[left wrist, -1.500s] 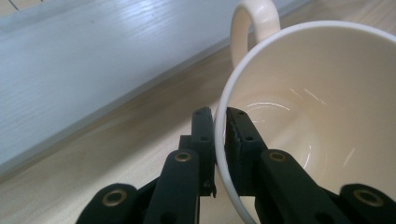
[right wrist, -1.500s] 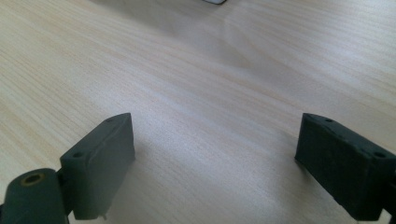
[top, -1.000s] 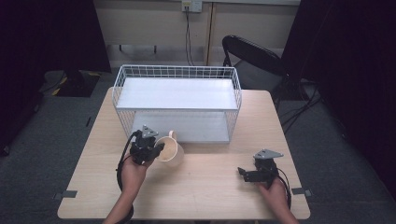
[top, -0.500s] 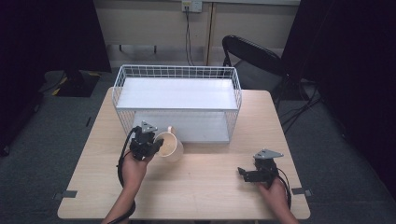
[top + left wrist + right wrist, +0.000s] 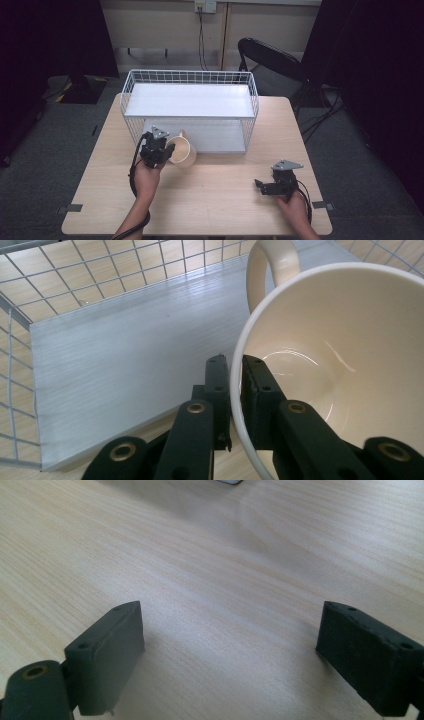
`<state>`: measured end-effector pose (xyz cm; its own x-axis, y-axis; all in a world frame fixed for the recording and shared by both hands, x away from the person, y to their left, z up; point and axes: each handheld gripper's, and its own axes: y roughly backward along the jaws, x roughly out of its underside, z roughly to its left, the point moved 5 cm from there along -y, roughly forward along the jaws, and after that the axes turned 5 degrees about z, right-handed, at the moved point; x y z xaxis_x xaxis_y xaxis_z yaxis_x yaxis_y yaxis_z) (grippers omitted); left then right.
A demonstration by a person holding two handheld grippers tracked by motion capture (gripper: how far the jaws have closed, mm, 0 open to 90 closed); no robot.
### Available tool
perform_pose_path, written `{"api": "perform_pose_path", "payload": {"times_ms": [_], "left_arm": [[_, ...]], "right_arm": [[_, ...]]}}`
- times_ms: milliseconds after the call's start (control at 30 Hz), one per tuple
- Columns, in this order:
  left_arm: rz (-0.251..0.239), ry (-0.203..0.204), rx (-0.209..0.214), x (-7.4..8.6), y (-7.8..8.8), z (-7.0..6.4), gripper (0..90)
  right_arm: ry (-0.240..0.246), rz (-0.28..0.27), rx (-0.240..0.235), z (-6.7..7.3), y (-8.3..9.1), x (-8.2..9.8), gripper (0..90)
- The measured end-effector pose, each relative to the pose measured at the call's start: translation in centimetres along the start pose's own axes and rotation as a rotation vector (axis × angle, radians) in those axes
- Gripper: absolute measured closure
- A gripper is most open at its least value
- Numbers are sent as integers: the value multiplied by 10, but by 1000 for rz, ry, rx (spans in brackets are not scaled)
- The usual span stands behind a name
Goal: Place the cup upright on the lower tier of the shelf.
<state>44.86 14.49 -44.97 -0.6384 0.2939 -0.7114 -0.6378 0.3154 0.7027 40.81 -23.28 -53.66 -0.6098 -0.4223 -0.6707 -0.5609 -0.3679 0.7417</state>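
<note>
A cream mug lies tipped on its side just in front of the white wire rack, its mouth toward my left gripper. In the left gripper view the mug has its handle pointing up. There the left gripper is shut on the mug's rim, one jaw inside and one outside. The rack's lower shelf lies straight ahead. My right gripper rests on the table at the front right. Its jaws stand open with nothing between them.
The rack has a white upper shelf and wire sides, with its front open toward me. A black chair stands behind the table's far right. Bare wood lies between the two hands.
My left gripper has carried the mug a little farther from me, toward the rack's lower opening. The right gripper has not moved.
</note>
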Motion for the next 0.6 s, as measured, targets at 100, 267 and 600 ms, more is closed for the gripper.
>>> {"api": "perform_pose_path", "payload": {"times_ms": [100, 267, 600], "left_arm": [[1, 3, -13, -1, -1, 0, 827], [-1, 20, -33, -2, -3, 3, 827], [-4, 54, -69, -2, -10, 7, 827]], "right_arm": [[0, 0, 0, 0, 0, 0, 107], [0, 0, 0, 0, 0, 0, 107], [0, 0, 0, 0, 0, 0, 107]]}}
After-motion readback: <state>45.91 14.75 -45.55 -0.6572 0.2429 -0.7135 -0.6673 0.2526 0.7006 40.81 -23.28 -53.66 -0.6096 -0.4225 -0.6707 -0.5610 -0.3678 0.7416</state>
